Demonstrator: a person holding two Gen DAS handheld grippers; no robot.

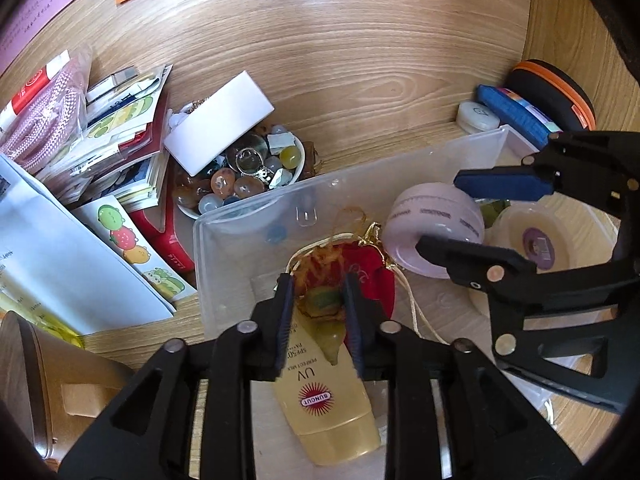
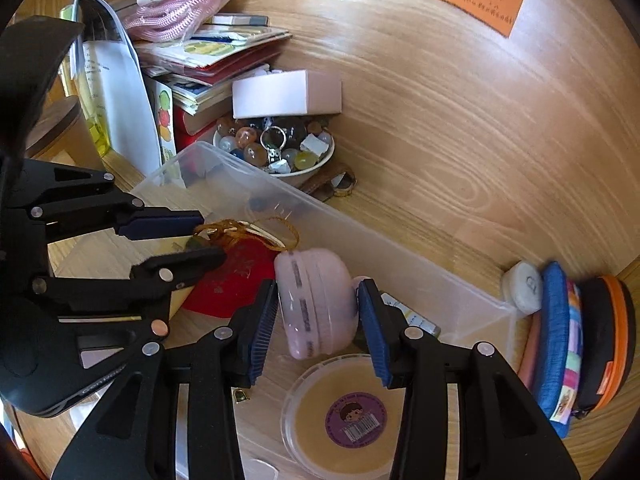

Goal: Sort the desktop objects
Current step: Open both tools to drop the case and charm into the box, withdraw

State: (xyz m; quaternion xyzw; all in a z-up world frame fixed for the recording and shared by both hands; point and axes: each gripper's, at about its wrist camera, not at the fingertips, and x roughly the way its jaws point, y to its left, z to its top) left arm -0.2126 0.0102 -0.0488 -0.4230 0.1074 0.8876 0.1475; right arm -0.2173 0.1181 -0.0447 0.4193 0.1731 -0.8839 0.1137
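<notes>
A clear plastic box [image 1: 256,216] holds a yellow sunscreen tube [image 1: 320,408], a red pouch [image 1: 372,268] and a round tub with a purple label [image 2: 352,420]. My left gripper [image 1: 319,282] reaches into the box. A small orange organza pouch [image 1: 320,276] with a green bead inside fills the gap between its pads, just above the tube. My right gripper [image 2: 319,286] is beside it. A pale pink round case [image 2: 316,312] stands on edge, tilted, pinched between its fingertips over the tub. In the right wrist view the left gripper [image 2: 212,236] shows at the left, over the red pouch [image 2: 236,276].
Behind the box stands a bowl of beads and rings [image 1: 248,176] with a white block [image 1: 220,128] on top. A stack of booklets and packets [image 1: 120,132] is at the left. A white jar [image 2: 524,288], blue pouch [image 2: 556,340] and orange-rimmed case [image 2: 608,340] stand at the right.
</notes>
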